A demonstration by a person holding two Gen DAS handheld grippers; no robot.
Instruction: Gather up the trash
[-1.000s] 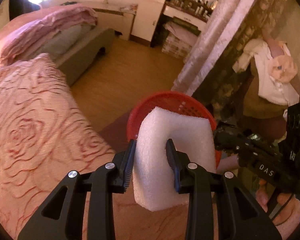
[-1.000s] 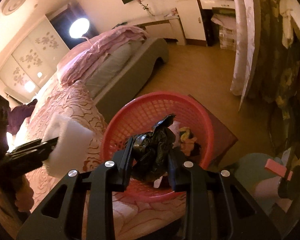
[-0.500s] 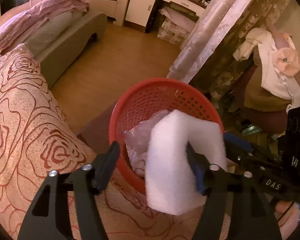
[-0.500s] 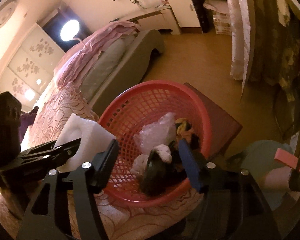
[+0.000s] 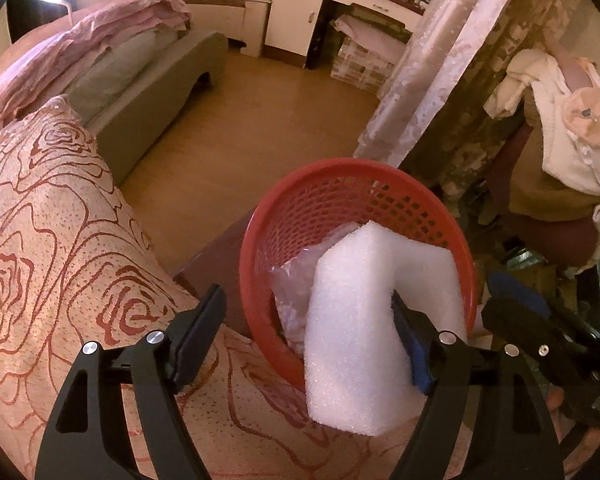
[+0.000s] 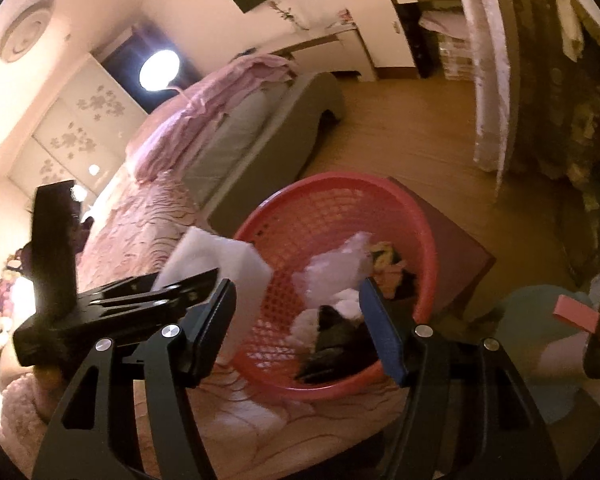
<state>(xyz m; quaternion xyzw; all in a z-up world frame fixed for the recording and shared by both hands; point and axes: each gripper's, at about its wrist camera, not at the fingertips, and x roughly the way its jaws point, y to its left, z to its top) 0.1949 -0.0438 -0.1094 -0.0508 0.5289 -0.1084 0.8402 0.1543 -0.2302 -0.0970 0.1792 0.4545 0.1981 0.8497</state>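
Foam block at the rim of the red basket

The left gripper (image 5: 308,320) has just been opening; its jaws stand wide, and the white foam (image 5: 360,328) leans against the right finger (image 5: 414,344), clear of the left one. The foam overlaps the near rim of the basket (image 5: 260,240), which sits by the rose-patterned bedspread (image 5: 52,264) with clear plastic (image 5: 296,280) inside.

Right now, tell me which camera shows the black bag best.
The right wrist view: the black bag lies in the red basket, beyond the right tool, whose jaws have just been opening. In the left wrist view, the foam block hides it.
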